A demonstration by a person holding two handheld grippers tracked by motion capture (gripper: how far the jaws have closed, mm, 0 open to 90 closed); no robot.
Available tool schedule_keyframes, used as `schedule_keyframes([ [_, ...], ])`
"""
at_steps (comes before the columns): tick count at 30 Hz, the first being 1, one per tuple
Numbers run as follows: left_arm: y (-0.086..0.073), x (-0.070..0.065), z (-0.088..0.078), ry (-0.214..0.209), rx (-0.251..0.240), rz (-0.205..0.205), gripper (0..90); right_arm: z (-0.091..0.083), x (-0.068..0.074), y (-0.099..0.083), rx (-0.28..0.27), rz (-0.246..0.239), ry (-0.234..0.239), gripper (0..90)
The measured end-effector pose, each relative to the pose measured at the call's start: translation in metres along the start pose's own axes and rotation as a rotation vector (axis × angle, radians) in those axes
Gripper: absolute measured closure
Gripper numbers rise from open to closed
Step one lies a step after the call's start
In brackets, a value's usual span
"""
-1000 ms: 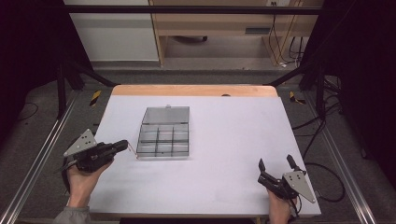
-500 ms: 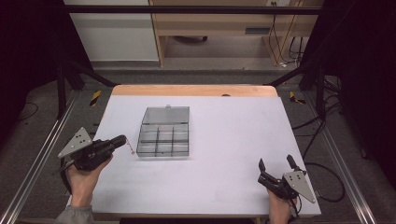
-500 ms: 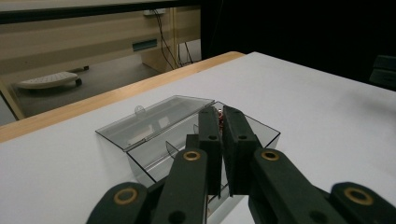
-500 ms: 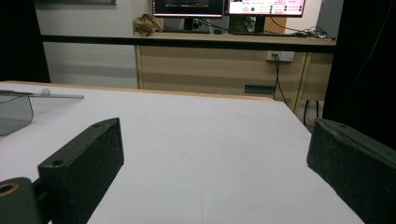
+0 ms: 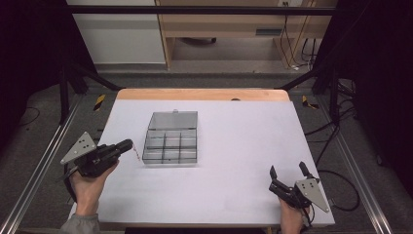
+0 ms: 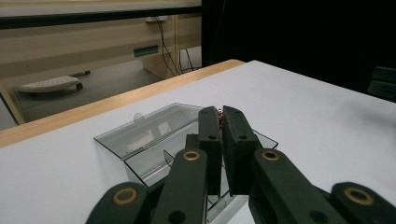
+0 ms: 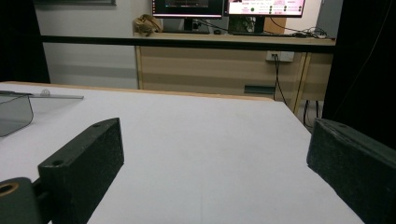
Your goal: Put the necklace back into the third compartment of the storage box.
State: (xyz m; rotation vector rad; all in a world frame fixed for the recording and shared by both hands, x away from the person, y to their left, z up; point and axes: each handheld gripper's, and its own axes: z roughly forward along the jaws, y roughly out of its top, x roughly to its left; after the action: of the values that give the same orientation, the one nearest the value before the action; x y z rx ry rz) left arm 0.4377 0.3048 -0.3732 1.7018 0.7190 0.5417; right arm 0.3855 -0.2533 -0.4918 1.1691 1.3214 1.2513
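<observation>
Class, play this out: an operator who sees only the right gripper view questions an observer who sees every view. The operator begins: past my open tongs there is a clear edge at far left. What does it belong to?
Observer: A clear compartment box, its lid lying open toward the table's far edge.
Operator: Where are the left tongs?
Observer: The left tongs are just left of the box's near-left corner.
Operator: Are they holding anything?
Observer: Yes, they are shut on a small reddish-brown piece, too small to name.
</observation>
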Motion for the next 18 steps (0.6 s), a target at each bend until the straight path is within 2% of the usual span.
schedule_keyframes([
  [10, 0.0062, -0.0032, -0.0008, 0.014, -0.022, 0.005, 85.9, 0.0, 0.0, 0.0, 0.0, 0.0, 0.0, 4.3],
  [18, 0.0083, -0.0051, -0.001, 0.036, -0.042, -0.006, 85.9, -0.0003, 0.0001, -0.0001, -0.002, 0.003, -0.007, 4.2],
])
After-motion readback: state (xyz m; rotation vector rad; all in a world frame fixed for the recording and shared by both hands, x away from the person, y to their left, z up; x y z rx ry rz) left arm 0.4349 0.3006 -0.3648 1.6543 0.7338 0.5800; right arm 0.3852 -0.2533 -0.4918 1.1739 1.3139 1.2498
